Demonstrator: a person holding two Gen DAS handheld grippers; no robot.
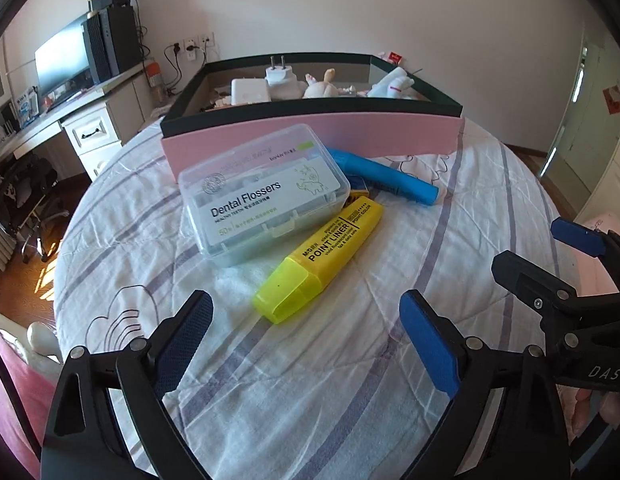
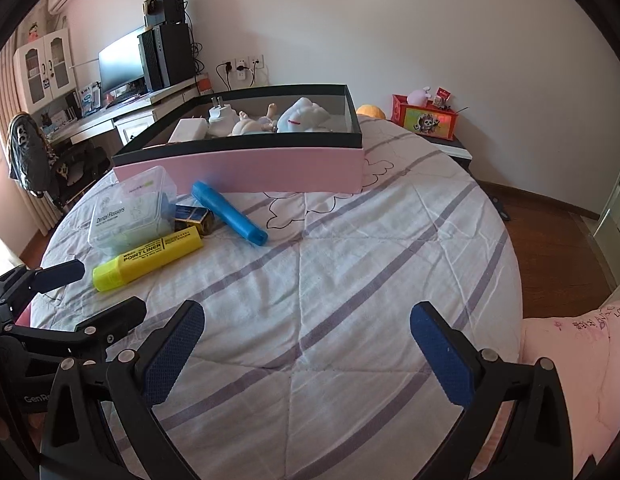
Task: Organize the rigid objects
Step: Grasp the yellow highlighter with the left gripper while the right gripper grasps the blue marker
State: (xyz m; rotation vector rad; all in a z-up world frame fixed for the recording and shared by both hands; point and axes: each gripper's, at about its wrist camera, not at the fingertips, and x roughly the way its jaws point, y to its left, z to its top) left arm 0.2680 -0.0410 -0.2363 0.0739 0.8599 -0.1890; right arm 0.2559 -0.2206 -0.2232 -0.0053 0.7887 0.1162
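Spread across a bed [image 2: 330,280]: white quilted cover with pale purple stripes. Near its far edge, a wide shallow box [image 2: 246,168], pink on the sides with a dark rim, holding a white plug adapter [image 2: 222,118], a flat white charger [image 2: 188,130], a small doll [image 2: 250,120] and a white soft item [image 2: 304,116].

Just in front of the box's pink wall, a cluster of small rigid things. Largest, a clear plastic case [image 1: 262,196] labelled "Dental Flossers", lid shut, white label with an elephant drawing. Beside it, a blue tube [image 1: 386,178] lying slantwise, one end close to the box. Touching the case's near corner, a yellow highlighter [image 1: 322,256] printed "POINT LINER", translucent cap toward the camera. Tucked between highlighter, case and tube, a small dark blue and yellow box [image 2: 194,216], mostly hidden in the left wrist view.

Left claw [image 1: 306,340] released, blue pads wide apart, hovering low just short of the highlighter cap, grasping nothing. Right claw [image 2: 306,348] likewise spread wide over bare quilt, well apart from the cluster, empty.
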